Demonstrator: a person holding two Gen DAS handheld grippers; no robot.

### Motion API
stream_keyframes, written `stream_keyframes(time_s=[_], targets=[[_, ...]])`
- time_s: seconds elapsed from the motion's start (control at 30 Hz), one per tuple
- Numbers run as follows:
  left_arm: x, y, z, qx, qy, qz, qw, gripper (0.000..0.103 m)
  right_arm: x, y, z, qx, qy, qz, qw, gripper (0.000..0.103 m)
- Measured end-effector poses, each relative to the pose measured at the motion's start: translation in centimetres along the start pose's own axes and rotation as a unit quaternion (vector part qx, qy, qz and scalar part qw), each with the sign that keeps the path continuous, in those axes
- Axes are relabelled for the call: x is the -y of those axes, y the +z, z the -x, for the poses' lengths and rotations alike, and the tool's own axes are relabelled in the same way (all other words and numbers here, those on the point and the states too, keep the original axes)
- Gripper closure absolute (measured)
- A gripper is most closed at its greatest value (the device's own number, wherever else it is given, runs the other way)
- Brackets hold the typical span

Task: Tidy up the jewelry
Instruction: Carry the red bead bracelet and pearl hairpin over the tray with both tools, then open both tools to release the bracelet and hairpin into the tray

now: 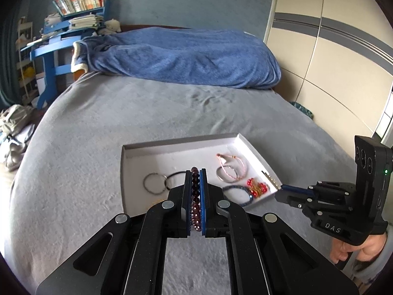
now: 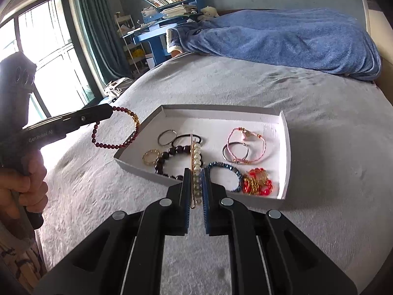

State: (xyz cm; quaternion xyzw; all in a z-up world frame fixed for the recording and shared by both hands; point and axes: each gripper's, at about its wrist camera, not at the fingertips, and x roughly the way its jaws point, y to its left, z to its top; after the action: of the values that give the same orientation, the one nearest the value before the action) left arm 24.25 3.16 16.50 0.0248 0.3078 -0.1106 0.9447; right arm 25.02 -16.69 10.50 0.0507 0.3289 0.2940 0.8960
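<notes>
A shallow white tray lies on the grey bed. My left gripper is shut on a dark red bead bracelet, which hangs as a loop just left of the tray's left rim. My right gripper is shut on a gold hair clip lined with pearls, above the tray's near edge. In the tray lie several pieces: a black bead bracelet, a pink cord bracelet, a blue bead bracelet and a red bead cluster.
A rumpled blue blanket covers the far end of the bed. A cluttered blue desk and a window with green curtains are to the left, a cream wardrobe to the right. A person's hand holds each gripper.
</notes>
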Motion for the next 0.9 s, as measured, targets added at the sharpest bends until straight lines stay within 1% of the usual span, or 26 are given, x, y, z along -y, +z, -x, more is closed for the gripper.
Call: stream_keyframes(time_s=[0.2, 0.47, 0.67, 0.9], targets=[[-1.0, 0.3, -1.0, -0.002, -0.003, 0.013, 0.9999, 0.097, 0.1, 0.9, -1.4, -0.002, -0.008, -0.002, 1.0, 0.095], [-1.2, -0.6, -3.6, -0.022, -0.015, 0.021, 0.9994, 0.097, 0.4, 1.3, -3.8, -0.015, -0.017, -0.003, 1.0, 0.095], [-0.4, -1.9, -5.6, -0.041, -0.025, 0.013, 0.9988, 0.097, 1.1, 0.9, -5.6, -0.026, -0.026, -0.008, 0.999, 0.095], [-0.1, -3.3, -7.4, -0.062, -0.023, 0.005, 0.9978, 0.097, 1.5, 0.5, -8.1, -0.041, -0.033, -0.012, 0.999, 0.095]])
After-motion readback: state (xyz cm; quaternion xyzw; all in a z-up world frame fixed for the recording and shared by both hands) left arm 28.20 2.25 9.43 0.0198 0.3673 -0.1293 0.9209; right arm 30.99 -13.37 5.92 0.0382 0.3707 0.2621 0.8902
